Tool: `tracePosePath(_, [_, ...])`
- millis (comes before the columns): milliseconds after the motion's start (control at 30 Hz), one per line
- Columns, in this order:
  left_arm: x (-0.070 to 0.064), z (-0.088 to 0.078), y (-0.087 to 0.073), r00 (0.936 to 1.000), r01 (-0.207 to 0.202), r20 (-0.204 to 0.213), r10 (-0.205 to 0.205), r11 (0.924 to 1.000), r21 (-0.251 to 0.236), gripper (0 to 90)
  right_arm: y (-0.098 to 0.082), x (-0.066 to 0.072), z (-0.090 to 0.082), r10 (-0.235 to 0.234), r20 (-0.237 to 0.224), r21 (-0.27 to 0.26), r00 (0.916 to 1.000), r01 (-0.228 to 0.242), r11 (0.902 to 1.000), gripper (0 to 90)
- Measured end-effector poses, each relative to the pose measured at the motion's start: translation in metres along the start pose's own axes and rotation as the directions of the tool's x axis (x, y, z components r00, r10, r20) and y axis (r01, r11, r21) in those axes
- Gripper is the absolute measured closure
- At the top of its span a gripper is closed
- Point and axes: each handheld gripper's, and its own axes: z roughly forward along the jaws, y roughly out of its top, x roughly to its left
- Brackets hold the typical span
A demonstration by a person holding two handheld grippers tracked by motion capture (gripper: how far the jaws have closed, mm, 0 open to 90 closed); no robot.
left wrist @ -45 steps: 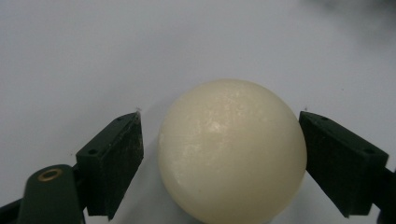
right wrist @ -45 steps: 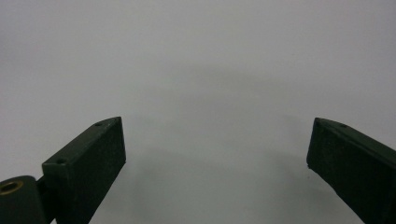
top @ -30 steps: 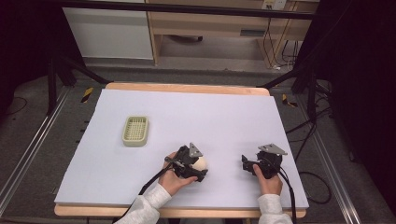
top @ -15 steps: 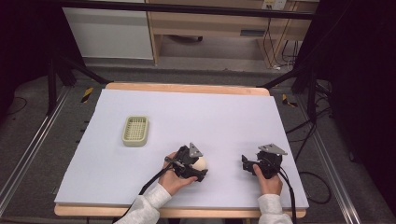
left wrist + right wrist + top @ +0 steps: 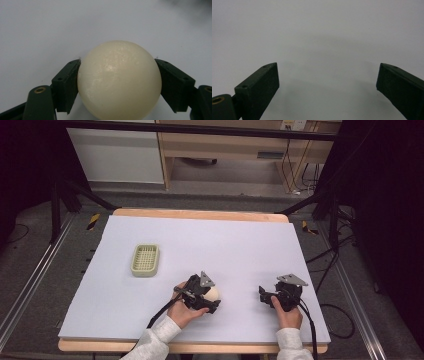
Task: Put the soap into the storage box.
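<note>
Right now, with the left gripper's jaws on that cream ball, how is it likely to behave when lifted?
The cream ball looks smooth and glossy, so it may slip in the left gripper. Being round, it would probably roll on the flat table if released. It shows no denting, so it is likely rigid.

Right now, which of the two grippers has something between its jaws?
The left gripper: its jaws press on both sides of the cream ball. The right gripper stands open over the bare white table.

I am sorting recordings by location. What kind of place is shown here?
Probably a lab or workshop set up for recording. A wooden table covered with a white sheet stands between floor rails, cables trail across the grey floor, and black curtains hang at the sides.
</note>
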Motion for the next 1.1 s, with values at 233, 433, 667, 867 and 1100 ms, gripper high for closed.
tracePosePath(233, [0.005, -0.014, 0.001, 1.0000, 0.001, -0.007, -0.001, 0.9999, -0.012, 24.1, 0.000, 0.000, 0.000, -0.005, 0.002, -0.002, 1.0000, 0.005, 1.0000, 4.9])
tracePosePath(433, [0.011, -0.025, 0.000, 0.9999, 0.010, -0.005, -0.010, 0.9996, -0.025, 24.1, 0.000, 0.000, 0.000, -0.005, 0.004, -0.003, 1.0000, 0.005, 1.0000, 4.9])
tracePosePath(667, [0.020, -0.040, 0.000, 0.9998, 0.015, -0.013, -0.016, 0.9992, -0.037, 24.1, 0.000, 0.000, 0.000, -0.006, 0.005, -0.005, 1.0000, 0.006, 1.0000, 4.9])
tracePosePath(867, [0.030, -0.050, -0.003, 0.9990, 0.031, -0.030, -0.032, 0.9986, -0.044, 24.1, 0.000, 0.000, 0.000, -0.007, 0.004, -0.004, 1.0000, 0.007, 1.0000, 4.9])
tracePosePath(1100, [0.039, -0.060, -0.003, 0.9980, 0.034, -0.052, -0.036, 0.9984, -0.045, 24.1, 0.000, 0.000, 0.000, -0.007, 0.003, -0.005, 1.0000, 0.007, 1.0000, 4.9])
